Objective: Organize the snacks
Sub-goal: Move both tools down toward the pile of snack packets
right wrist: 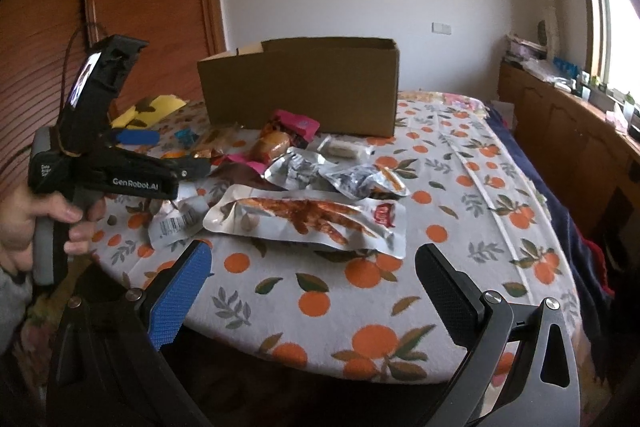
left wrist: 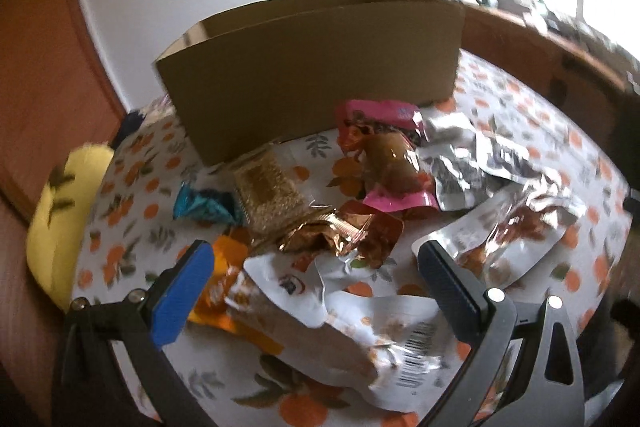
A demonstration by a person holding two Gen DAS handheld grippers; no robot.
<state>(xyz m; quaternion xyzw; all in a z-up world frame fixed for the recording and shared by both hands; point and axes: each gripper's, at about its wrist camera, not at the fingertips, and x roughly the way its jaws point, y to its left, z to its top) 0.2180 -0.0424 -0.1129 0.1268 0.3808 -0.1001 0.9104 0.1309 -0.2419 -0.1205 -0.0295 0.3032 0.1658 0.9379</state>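
Left gripper (left wrist: 314, 261) spread wide, empty, poised over silver barcode packet (left wrist: 360, 327); packet lies nearside of cardboard box (left wrist: 312, 75), long axis slanting right. Right gripper (right wrist: 312, 259) likewise wide, farther off.

Daylight pours in from the window (right wrist: 612, 27) on the right, blown out to white glare. The left wrist view is smeared by motion blur; the right wrist view is sharper. Fisheye distortion bends the edges, with dark vignetted corners.

Foil snack packets (right wrist: 308, 223) before open carton (right wrist: 300, 87)
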